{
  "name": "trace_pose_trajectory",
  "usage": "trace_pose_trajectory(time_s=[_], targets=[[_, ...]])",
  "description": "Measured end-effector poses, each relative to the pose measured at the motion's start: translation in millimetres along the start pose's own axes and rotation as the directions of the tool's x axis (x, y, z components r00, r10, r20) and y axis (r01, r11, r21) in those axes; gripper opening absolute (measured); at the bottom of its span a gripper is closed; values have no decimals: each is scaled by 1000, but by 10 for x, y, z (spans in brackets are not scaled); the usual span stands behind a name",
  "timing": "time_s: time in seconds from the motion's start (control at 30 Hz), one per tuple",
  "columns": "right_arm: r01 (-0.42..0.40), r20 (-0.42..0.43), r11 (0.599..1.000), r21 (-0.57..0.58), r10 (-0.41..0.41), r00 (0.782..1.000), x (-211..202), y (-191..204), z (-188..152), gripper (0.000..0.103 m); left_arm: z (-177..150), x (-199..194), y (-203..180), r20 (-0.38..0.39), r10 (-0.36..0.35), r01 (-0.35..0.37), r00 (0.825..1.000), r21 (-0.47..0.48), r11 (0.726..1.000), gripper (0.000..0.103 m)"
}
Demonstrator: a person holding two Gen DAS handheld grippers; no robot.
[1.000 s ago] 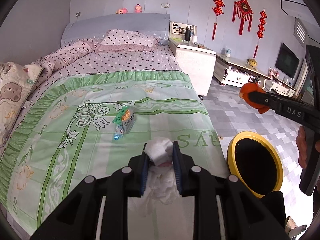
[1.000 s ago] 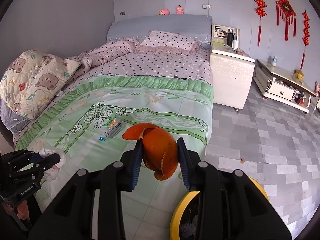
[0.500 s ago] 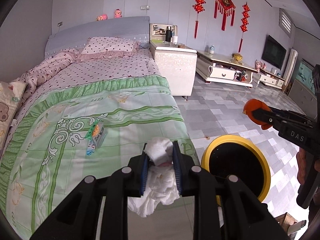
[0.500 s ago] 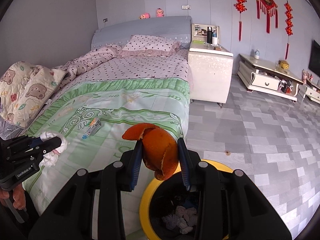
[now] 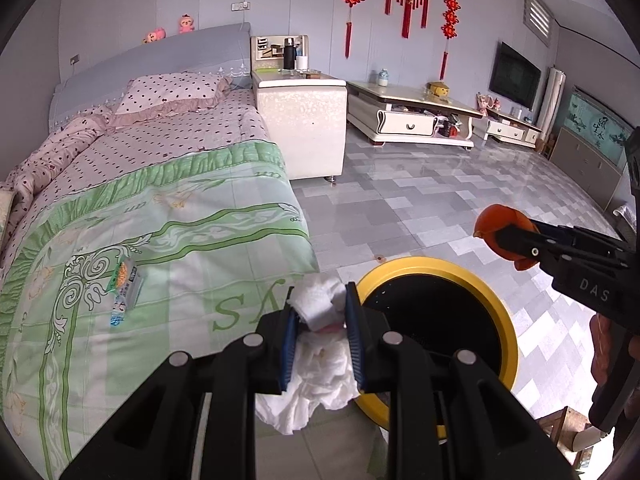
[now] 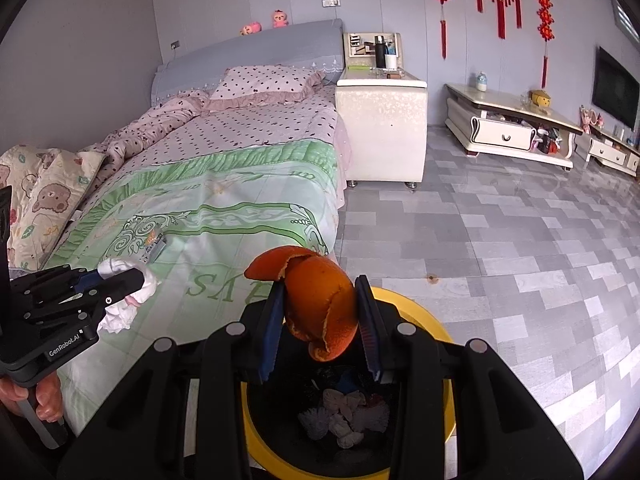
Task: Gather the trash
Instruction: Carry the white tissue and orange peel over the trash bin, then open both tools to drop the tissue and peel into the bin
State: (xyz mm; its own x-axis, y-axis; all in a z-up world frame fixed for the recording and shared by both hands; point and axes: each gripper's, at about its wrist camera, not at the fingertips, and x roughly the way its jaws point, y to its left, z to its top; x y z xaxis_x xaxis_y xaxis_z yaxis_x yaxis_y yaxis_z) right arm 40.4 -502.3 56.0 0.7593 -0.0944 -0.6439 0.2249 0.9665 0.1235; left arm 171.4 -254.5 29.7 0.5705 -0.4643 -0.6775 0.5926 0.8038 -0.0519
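Home bedroom, made bed (image 5: pixel 160 208), nightstand (image 5: pixel 304 120), wall television (image 5: pixel 516 80)

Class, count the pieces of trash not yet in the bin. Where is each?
3. A tissue in the left gripper, orange peel in the right gripper above the bin, and a wrapper on the bed. Others may be hidden.

Left gripper (image 5: pixel 320 312) clamped on tissue wad (image 5: pixel 320 304) beside bin (image 5: pixel 508 320) rim; right gripper (image 6: pixel 320 312) pinching orange peel (image 6: pixel 320 304) above bin.
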Motion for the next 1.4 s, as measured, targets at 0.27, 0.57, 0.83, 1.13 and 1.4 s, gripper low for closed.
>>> trace_pose_trajectory(time_s=[0.27,0.57,0.83,1.13,1.4], targets=[[11,-42,999,45,-9,999,80,-263,-189,33,18,292,-264,-46,-29,30,999,25,999,21],[-4,-85,995,101,12,996,220,-436,-324,34,-45,610,-460,-111,-54,57,992,22,998,22],[-3,-104,992,128,16,994,277,-512,-360,38,-121,708,-471,-155,-94,93,983,-16,996,22],[23,-97,986,167,-6,995,236,-605,-368,47,-156,667,-275,-138,-110,95,984,-106,990,66],[0,-96,987,161,16,995,213,-490,-306,49,-168,620,75,-124,-54,35,991,-151,988,70]])
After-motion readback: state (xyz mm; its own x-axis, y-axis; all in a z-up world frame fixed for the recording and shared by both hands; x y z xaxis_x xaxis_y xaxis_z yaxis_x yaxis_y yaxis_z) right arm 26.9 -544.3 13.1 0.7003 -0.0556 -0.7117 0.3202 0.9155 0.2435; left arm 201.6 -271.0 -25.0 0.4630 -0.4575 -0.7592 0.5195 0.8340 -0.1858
